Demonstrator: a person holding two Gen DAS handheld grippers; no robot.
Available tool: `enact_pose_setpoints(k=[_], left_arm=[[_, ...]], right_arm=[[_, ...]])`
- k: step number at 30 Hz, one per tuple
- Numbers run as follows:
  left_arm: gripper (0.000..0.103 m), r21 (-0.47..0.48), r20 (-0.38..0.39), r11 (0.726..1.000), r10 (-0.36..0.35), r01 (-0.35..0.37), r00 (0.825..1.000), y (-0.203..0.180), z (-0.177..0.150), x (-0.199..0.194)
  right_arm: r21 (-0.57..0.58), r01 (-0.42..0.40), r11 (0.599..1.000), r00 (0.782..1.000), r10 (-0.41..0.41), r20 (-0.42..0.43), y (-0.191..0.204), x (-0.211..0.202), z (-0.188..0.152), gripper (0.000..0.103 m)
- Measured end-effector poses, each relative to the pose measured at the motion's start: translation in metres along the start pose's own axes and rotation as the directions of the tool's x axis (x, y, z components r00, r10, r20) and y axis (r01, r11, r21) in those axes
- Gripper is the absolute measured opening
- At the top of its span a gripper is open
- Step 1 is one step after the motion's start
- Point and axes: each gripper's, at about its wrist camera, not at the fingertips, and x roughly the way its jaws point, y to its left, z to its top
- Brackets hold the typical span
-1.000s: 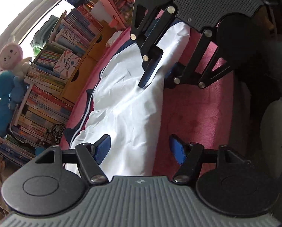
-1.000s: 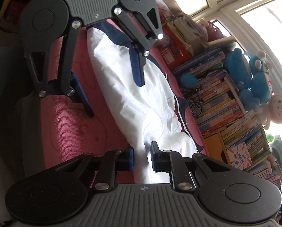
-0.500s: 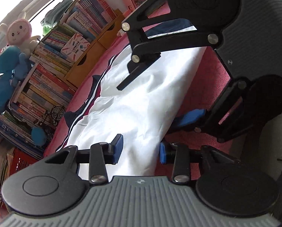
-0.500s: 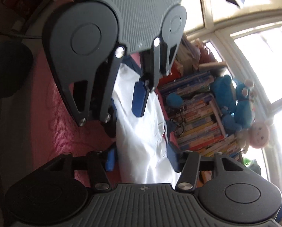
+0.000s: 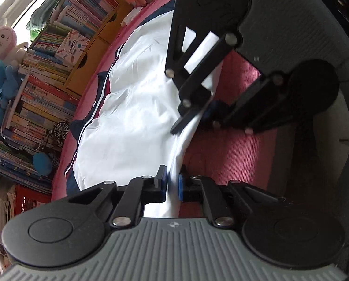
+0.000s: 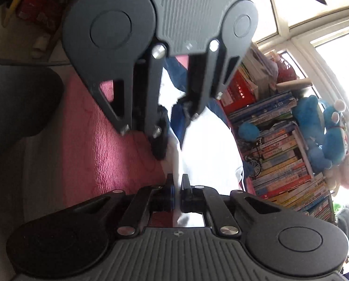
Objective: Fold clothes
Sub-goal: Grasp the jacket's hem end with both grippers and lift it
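A white garment (image 5: 132, 117) with navy and red trim lies spread on a pink mat (image 5: 221, 154). My left gripper (image 5: 172, 182) is shut on the garment's near edge, and the white cloth rises between its blue pads. Just ahead, my right gripper (image 5: 193, 117) pinches the same edge. In the right wrist view the right gripper (image 6: 178, 187) is shut on a fold of the white garment (image 6: 209, 145). There the left gripper (image 6: 174, 126) faces it closely, closed on the cloth above the pink mat (image 6: 99, 145).
Stacked books (image 5: 45, 103) and wooden boxes (image 5: 90, 68) line the mat's far side, with plush toys (image 6: 324, 131), a small toy bicycle (image 5: 61, 128) and a red crate (image 5: 31, 199). A dark rounded seat (image 6: 17, 103) lies beside the mat's near side.
Both grippers went from open to shut, each on the garment's near edge. They now face each other closely, and the edge is lifted slightly off the mat.
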Motion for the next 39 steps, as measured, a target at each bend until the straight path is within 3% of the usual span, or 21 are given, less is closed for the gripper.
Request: enact_pose_setpoints(k=[5, 9, 20, 22, 24, 28, 30, 32, 37, 38, 39], left_arm=[[0.009, -0.123, -0.138, 0.991, 0.029, -0.046, 0.99, 0.027, -0.039, -0.007], [0.009, -0.159, -0.217, 0.982, 0.061, -0.097, 0.974, 0.031, -0.056, -0.012], [0.013, -0.246, -0.408, 0.94, 0.122, -0.237, 0.905, 0.041, -0.094, -0.032], [0.014, -0.297, -0.365, 0.925, 0.12, -0.238, 0.923, 0.043, -0.088, -0.05], [0.03, -0.304, -0.275, 0.929, 0.127, -0.212, 0.953, 0.037, -0.069, -0.065], [0.043, -0.145, -0.113, 0.976, 0.148, -0.163, 0.983, 0.01, -0.025, -0.056], [0.05, -0.06, -0.043, 0.988, 0.138, -0.14, 0.99, 0.0, -0.007, -0.043], [0.051, 0.013, 0.014, 0.991, 0.131, -0.131, 0.991, -0.008, 0.009, -0.029], [0.052, 0.082, 0.051, 0.983, 0.164, -0.167, 0.985, -0.012, 0.022, 0.015], [0.048, 0.079, 0.047, 0.982, 0.167, -0.17, 0.985, -0.011, 0.022, 0.021], [0.036, 0.068, 0.04, 0.982, 0.171, -0.174, 0.984, -0.009, 0.021, 0.026]], right_arm=[[0.042, -0.002, 0.999, 1.0, 0.002, -0.01, -0.002, 0.001, -0.002, 0.006], [0.058, 0.0, 0.998, 1.0, 0.001, -0.012, -0.001, 0.001, -0.002, 0.006], [0.099, 0.0, 0.995, 1.0, 0.002, -0.016, 0.0, -0.003, -0.003, 0.006], [0.107, -0.001, 0.994, 1.0, 0.002, -0.012, -0.001, -0.004, -0.003, 0.007], [0.128, -0.007, 0.992, 1.0, 0.009, -0.009, -0.005, -0.006, -0.002, 0.007], [0.197, -0.024, 0.98, 1.0, 0.024, 0.002, -0.025, -0.009, 0.001, 0.007], [0.205, -0.017, 0.979, 1.0, 0.016, 0.008, -0.033, -0.011, 0.001, 0.007], [0.194, -0.006, 0.981, 1.0, 0.004, 0.012, -0.036, -0.013, 0.001, 0.007], [0.15, 0.017, 0.989, 1.0, -0.018, 0.01, -0.029, -0.018, -0.001, 0.008], [0.136, 0.028, 0.99, 1.0, -0.03, 0.009, -0.026, -0.019, -0.003, 0.01], [0.121, 0.04, 0.992, 0.999, -0.042, 0.008, -0.024, -0.019, -0.005, 0.015]])
